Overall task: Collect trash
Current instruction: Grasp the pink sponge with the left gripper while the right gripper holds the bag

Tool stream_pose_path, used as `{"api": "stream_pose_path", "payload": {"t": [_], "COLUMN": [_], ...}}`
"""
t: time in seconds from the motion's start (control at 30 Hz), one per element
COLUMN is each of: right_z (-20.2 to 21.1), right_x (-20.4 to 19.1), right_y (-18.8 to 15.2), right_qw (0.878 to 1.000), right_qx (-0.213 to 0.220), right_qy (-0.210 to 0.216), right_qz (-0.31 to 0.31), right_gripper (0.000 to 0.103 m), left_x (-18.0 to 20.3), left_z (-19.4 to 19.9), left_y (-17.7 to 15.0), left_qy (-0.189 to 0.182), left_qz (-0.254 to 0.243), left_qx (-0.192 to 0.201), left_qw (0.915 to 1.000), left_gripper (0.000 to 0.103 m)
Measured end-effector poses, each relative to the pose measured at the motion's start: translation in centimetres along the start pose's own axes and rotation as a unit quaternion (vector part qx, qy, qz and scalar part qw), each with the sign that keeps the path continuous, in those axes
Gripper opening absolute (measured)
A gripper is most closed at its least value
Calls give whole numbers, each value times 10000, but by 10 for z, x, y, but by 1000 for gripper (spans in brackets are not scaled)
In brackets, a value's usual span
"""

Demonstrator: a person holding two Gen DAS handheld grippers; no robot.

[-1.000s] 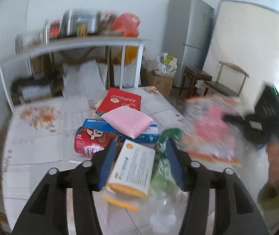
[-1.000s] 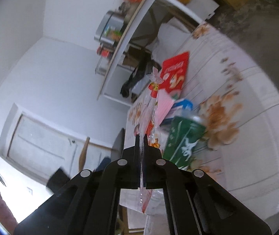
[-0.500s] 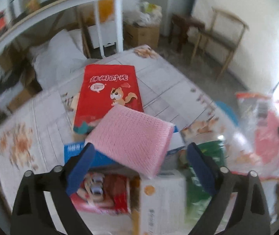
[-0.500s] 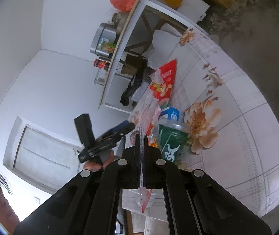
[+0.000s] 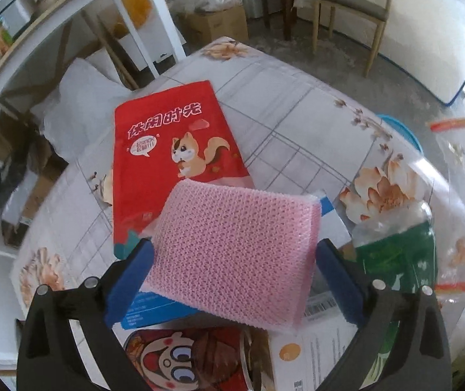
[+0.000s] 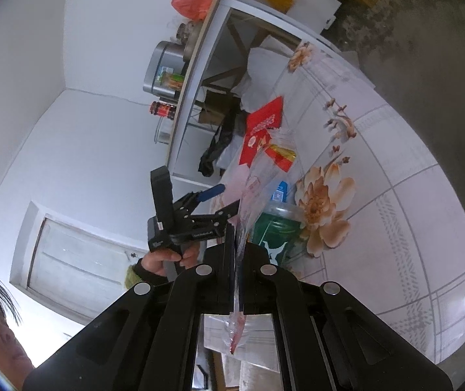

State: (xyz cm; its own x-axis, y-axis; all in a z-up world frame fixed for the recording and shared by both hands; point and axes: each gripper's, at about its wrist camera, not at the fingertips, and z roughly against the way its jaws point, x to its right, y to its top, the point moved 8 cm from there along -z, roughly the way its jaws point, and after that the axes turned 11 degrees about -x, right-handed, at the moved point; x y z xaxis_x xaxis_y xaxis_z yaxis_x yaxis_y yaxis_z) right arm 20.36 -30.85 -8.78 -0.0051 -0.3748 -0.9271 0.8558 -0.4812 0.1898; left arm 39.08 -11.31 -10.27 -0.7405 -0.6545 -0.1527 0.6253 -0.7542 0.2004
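Since a second ago my left gripper (image 5: 232, 273) has swung down over the trash pile and its jaws are opening, almost fully wide, the pink sponge (image 5: 235, 254) lying between the blue pads (image 5: 128, 277), not pressed. Under it lie a red squirrel pouch (image 5: 173, 143), a blue box (image 5: 154, 306) and a green cup (image 5: 398, 260) on the flower-print table (image 5: 297, 104); a white shelf (image 5: 69, 9) and a wooden chair (image 5: 353, 3) stand beyond. My right gripper (image 6: 237, 260) is pinched tight on the clear plastic bag (image 6: 258, 179).
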Motion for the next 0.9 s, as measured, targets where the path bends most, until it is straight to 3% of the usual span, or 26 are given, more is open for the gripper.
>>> {"api": "stream_pose_path", "payload": {"t": [0.23,0.37,0.53,0.57,0.6,0.63,0.7,0.77,0.9], "right_z": [0,1,2,2,2,3,3,3,4], "right_x": [2,0,-4,-4,-5,-5,-5,-4,-5], "right_y": [-1,-3,-5,-5,-5,-5,-5,-4,-5], "right_qw": [10000,10000,10000,10000,10000,10000,10000,10000,10000], "right_qx": [-29,-18,1,5,10,14,21,23,40], "right_qy": [2,1,15,15,17,20,19,18,34], "right_qz": [-33,-10,7,10,11,12,2,2,-3], "right_gripper": [2,1,1,2,2,2,2,2,2], "left_x": [-3,-3,-2,-1,1,1,4,5,4], "left_z": [4,13,16,16,18,20,22,26,29], "left_y": [-1,1,-1,-2,-2,-3,-4,-5,-10], "left_qy": [-201,-292,-312,-299,-284,-238,-290,-284,-392], "left_qz": [192,292,364,364,351,344,328,336,451], "left_qx": [166,337,423,439,470,503,521,537,522], "left_qw": [9995,9986,9980,9979,9979,9979,9977,9976,9968], "left_gripper": [90,68,57,51,37,35,16,5,4]}}
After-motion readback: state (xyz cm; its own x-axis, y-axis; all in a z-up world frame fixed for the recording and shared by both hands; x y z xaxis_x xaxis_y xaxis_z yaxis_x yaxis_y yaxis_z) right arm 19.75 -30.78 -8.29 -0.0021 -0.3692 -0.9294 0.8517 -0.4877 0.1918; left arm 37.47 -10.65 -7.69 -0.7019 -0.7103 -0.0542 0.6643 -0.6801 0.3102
